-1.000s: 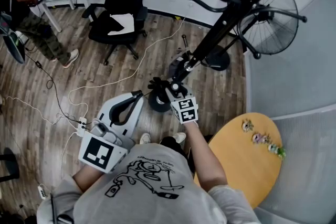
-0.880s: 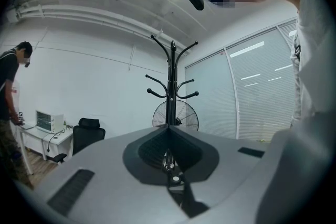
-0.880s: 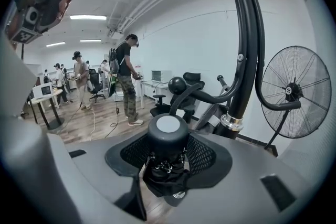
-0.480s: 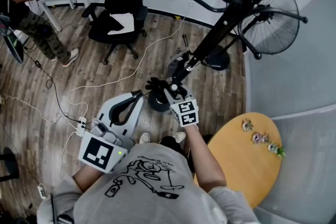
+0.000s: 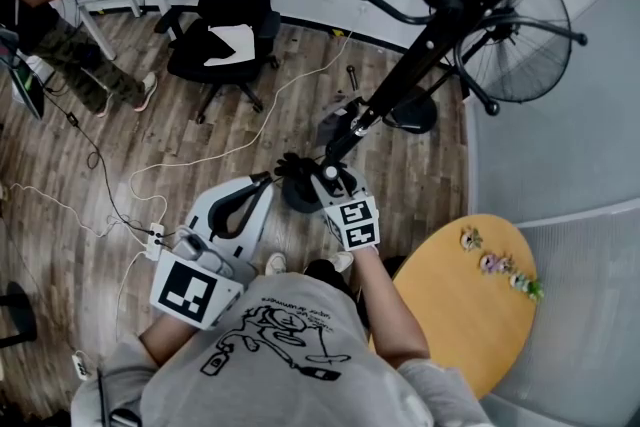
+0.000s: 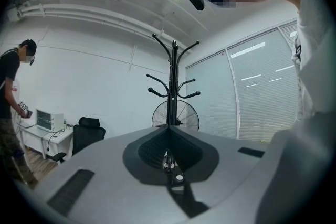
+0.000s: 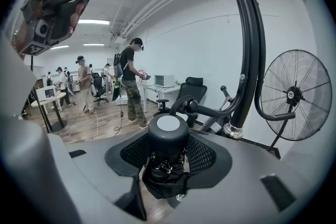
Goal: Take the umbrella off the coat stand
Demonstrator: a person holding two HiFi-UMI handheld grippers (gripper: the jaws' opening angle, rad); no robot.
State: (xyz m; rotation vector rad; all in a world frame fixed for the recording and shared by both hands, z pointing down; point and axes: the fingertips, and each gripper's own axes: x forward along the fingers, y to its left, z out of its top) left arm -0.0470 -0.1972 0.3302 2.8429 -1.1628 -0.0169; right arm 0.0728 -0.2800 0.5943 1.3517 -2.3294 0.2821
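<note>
While right tool (image 7: pixel 167 161) clamps umbrella (image 7: pixel 167 136), left tool (image 6: pixel 169 159) is clenched, empty.
Likely light; fabric soft, so hold the hard cap.

To me the right claw (image 7: pixel 168 160) is matt grey plastic with rough black mesh pads (image 7: pixel 202 157), and the left claw (image 6: pixel 168 152) looks the same. The umbrella (image 7: pixel 167 136) has a smooth matt black plastic cap over crumpled black cloth. The stand (image 7: pixel 251 60) is glossy black, metal by its look, with a shiny chrome collar (image 7: pixel 234 130). The floor (image 5: pixel 430 180) is wood-grain planks. The round surface (image 5: pixel 470 305) is smooth pale wood.
</note>
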